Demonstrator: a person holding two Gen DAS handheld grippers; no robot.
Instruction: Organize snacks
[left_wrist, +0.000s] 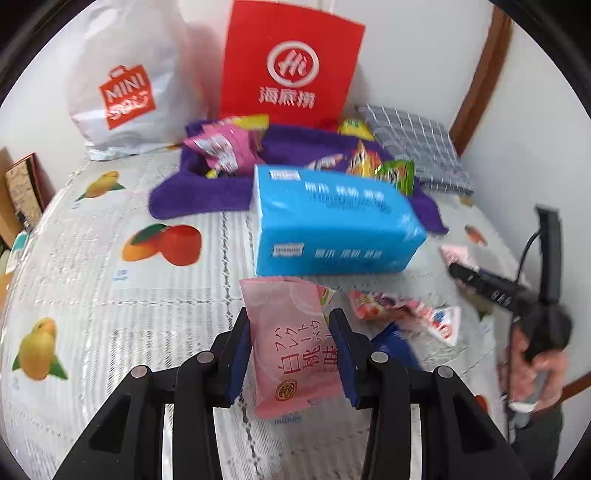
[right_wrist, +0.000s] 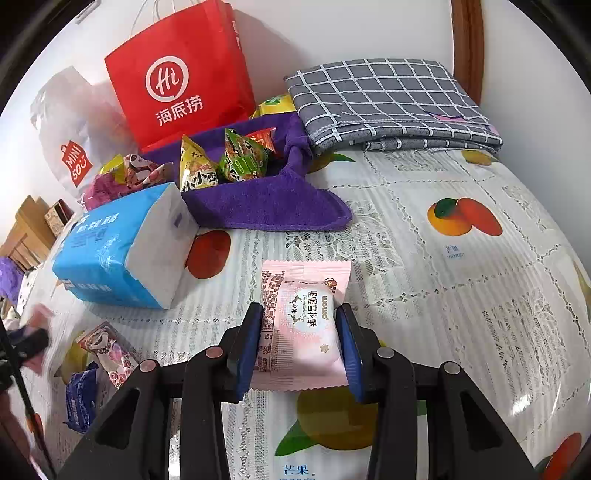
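My left tongs (left_wrist: 291, 354) are clamped on a pink peach-flavour snack packet (left_wrist: 291, 343), blue pads pressed to both its sides, and it hangs clear above the desk (left_wrist: 110, 295) with its fruit-print cover. My right tongs (right_wrist: 299, 343) are squeezing a pale pink nougat packet (right_wrist: 303, 325), pads tight on both edges; I can't tell whether its far end touches the cover. Ahead of both sits the blue tissue pack (left_wrist: 332, 225), and behind it the purple towel (right_wrist: 266, 199), folded up like a tray, holding a yellow snack pouch (right_wrist: 194, 166) and a green snack pouch (right_wrist: 242, 158). A red paper bag (left_wrist: 288, 62) and a white shopping bag (left_wrist: 125, 85) stand at the back wall, a grey checked cloth (right_wrist: 388, 99) folded beside them. Loose wrappers (left_wrist: 402, 314) lie scattered near my left tongs.
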